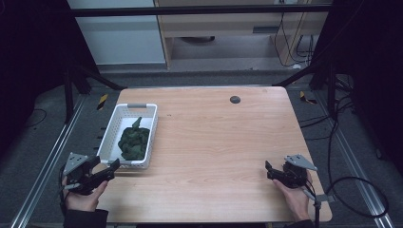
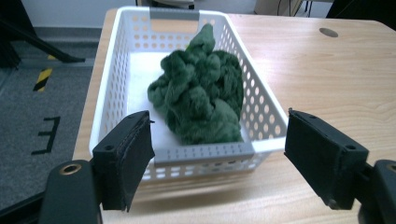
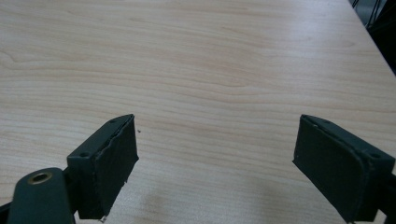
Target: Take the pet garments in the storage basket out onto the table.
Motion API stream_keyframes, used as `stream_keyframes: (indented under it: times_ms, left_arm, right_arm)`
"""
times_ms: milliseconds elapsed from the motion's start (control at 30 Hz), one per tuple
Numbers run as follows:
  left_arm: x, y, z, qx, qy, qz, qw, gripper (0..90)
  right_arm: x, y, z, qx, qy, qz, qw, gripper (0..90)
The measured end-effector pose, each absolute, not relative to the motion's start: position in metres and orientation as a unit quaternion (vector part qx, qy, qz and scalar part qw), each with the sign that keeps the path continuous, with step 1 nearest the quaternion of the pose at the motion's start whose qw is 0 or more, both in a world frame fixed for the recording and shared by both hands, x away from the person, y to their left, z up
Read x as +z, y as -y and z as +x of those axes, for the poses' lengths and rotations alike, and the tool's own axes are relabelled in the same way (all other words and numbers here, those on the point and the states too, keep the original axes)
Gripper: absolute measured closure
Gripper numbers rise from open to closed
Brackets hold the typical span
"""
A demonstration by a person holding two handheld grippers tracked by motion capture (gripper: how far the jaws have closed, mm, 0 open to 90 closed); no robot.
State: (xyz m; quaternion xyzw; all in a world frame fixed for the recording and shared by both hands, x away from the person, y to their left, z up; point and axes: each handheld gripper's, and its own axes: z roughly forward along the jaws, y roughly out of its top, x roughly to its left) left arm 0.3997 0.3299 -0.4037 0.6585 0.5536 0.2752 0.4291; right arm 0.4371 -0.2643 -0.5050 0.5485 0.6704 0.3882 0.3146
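Note:
A white perforated basket (image 1: pixel 113 124) (image 2: pixel 108 88) stands at the table's left side, with a crumpled dark green fuzzy cloth (image 1: pixel 133 141) (image 2: pixel 201 93) lying in it. My left gripper (image 1: pixel 105 170) (image 2: pixel 218 161) hovers just before the basket's near end, open, nothing between its jaws. My right gripper (image 1: pixel 269 170) (image 3: pixel 215 168) is held at the table's front right, open over bare wood, well away from the basket.
The wooden table (image 1: pixel 214 142) (image 3: pixel 210 60) has a dark round cable hole (image 1: pixel 235 99) (image 2: pixel 328 32) near its far edge. Black frame posts and cables stand around it, with grey floor beyond the table's left edge.

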Motion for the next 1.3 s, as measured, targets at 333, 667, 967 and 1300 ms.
stream_keyframes:
  times_ms: [333,667,967,1300]
  left_arm:
    - [-0.382,-0.325,0.420,0.278,-0.536,0.669,0.432,22.3]
    - [-0.370,-0.326,0.438,0.266,-0.531,0.686,0.420,22.3]
    - [-0.361,-0.323,0.461,0.259,-0.528,0.710,0.387,22.4]
    - [-0.354,-0.319,0.482,0.252,-0.525,0.726,0.366,22.4]
  right_arm:
    - [-0.507,0.264,0.436,0.388,-0.664,0.549,0.327,11.9]
    - [-0.507,0.263,0.437,0.385,-0.670,0.545,0.326,12.4]
    - [-0.507,0.263,0.437,0.384,-0.672,0.547,0.320,12.3]
    - [-0.507,0.263,0.437,0.383,-0.674,0.547,0.317,12.3]
